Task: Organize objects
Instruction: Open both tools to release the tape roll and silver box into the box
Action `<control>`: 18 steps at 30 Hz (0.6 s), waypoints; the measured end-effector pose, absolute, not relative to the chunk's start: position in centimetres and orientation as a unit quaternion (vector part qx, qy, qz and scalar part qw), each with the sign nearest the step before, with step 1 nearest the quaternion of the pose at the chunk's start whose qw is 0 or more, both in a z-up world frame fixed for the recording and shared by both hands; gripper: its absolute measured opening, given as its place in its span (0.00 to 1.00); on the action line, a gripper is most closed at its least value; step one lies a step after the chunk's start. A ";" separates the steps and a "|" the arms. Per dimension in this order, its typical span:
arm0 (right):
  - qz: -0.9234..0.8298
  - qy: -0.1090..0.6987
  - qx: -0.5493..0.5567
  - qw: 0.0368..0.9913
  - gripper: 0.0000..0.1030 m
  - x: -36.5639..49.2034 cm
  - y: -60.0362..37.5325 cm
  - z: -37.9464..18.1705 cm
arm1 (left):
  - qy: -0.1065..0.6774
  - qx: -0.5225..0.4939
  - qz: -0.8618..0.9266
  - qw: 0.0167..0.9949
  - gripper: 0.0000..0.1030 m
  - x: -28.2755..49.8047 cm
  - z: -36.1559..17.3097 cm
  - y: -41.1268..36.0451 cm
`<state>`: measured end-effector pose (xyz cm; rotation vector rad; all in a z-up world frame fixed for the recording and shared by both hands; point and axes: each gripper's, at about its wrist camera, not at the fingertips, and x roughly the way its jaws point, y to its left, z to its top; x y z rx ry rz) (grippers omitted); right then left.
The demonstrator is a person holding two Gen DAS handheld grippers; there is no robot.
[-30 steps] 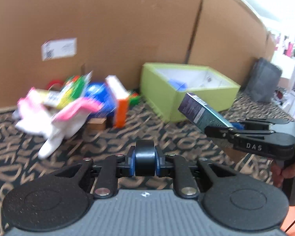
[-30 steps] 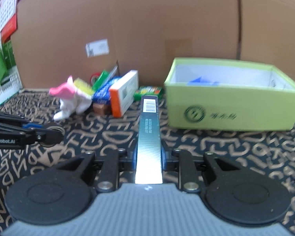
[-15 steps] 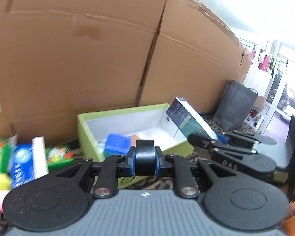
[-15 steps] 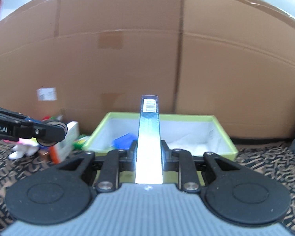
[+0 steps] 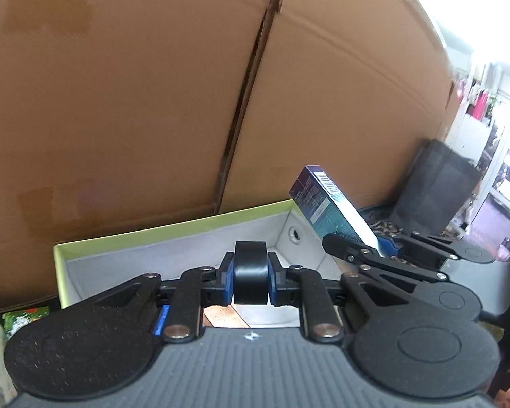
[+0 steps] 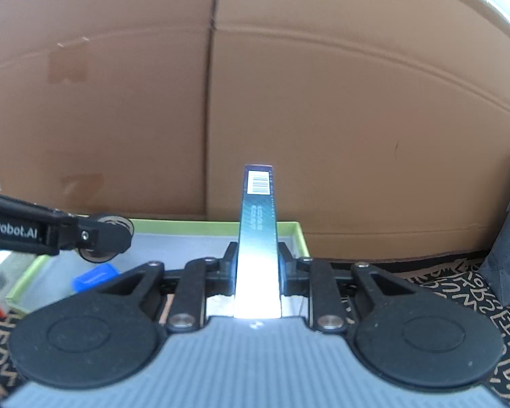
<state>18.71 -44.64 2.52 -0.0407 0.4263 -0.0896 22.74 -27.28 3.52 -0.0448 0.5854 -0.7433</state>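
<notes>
Both hand-held grippers now over green box, pile gone.

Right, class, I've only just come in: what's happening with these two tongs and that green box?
A person is sorting objects with tongs in each hand. The right tongs are shut on a slim dark blue carton with a barcode, held above the open green box. The left tongs are shut on a black roll, also over the box. A blue object already lies inside. Neither item has been put down yet.
</notes>
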 end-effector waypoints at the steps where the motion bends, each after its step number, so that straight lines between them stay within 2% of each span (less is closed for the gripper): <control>1: -0.045 0.215 -0.018 0.975 0.21 19.3 -44.9 2.2 | 0.284 -0.018 -0.357 0.890 0.18 23.0 3.3 -27.7; 14: -0.046 0.227 -0.063 0.971 0.21 22.7 -44.5 -0.6 | 0.300 -0.013 -0.336 0.893 0.19 25.4 1.0 -28.2; 16: -0.049 0.223 -0.073 0.971 0.22 22.8 -44.3 -1.1 | 0.291 -0.024 -0.344 0.893 0.43 25.2 0.9 -27.7; 17: -0.051 0.220 -0.077 0.971 0.33 22.8 -44.2 -1.3 | 0.292 -0.034 -0.347 0.890 0.76 25.2 0.9 -27.4; 18: -0.054 0.219 -0.079 0.971 0.53 22.7 -44.1 -1.3 | 0.290 -0.046 -0.342 0.893 0.93 25.0 0.9 -27.0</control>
